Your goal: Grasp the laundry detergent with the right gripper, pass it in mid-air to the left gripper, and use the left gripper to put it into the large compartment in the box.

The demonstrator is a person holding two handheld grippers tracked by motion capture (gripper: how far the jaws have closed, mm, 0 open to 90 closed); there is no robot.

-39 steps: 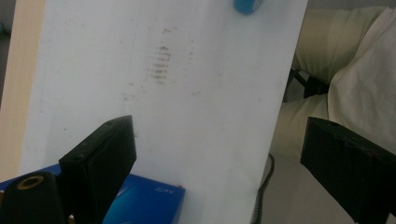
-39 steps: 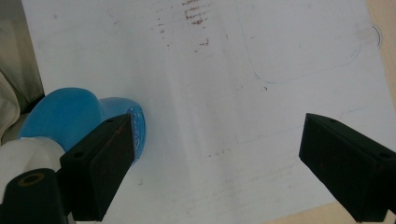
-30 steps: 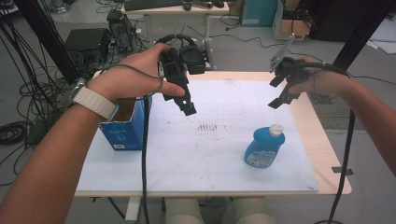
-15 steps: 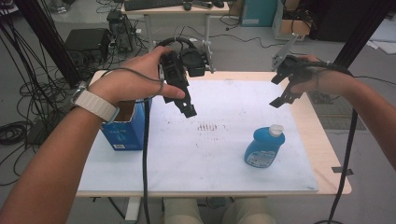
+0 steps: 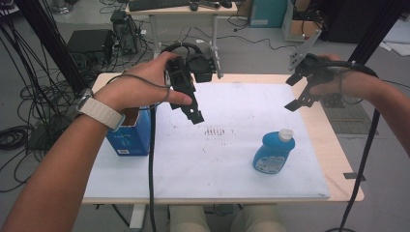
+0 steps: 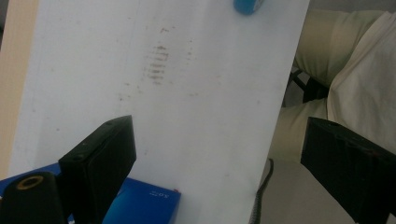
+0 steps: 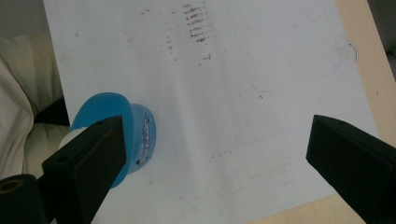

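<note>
Two grippers are held above the tabletop [image 5: 333,145] in the high view, and nothing is carried in either. The right gripper [image 5: 296,92] is seen near the far right edge, a little higher and farther from the bottle [image 5: 273,151] than a second ago; its jaws have just been opening, with nothing between them. The left gripper [image 5: 196,115] has been kept where it was, above the white mat [image 5: 232,159], with its jaws apart and empty. The bottle is left standing upright on the mat's right half, well apart from both grippers, and the box [image 5: 129,140] stands at the mat's left edge. By this reading a grasp of the bottle is being prepared, not yet begun. A pale label is carried on the bottle's front, but its print cannot be read.

In the left gripper view, wide-open jaws are shown over the smudged mat [image 6: 210,93], with the box [image 6: 144,205] just beside the left jaw. Small white lettering is carried on the box, too small to be read. A bit of the bottle [image 6: 247,5] is cut by the top edge.

In the right gripper view, wide-open jaws frame bare mat [image 7: 233,116]; the bottle [image 7: 135,126] is seen behind the left jaw, untouched. Its label is shown as blurred dots, so no brand can be made out.
</note>
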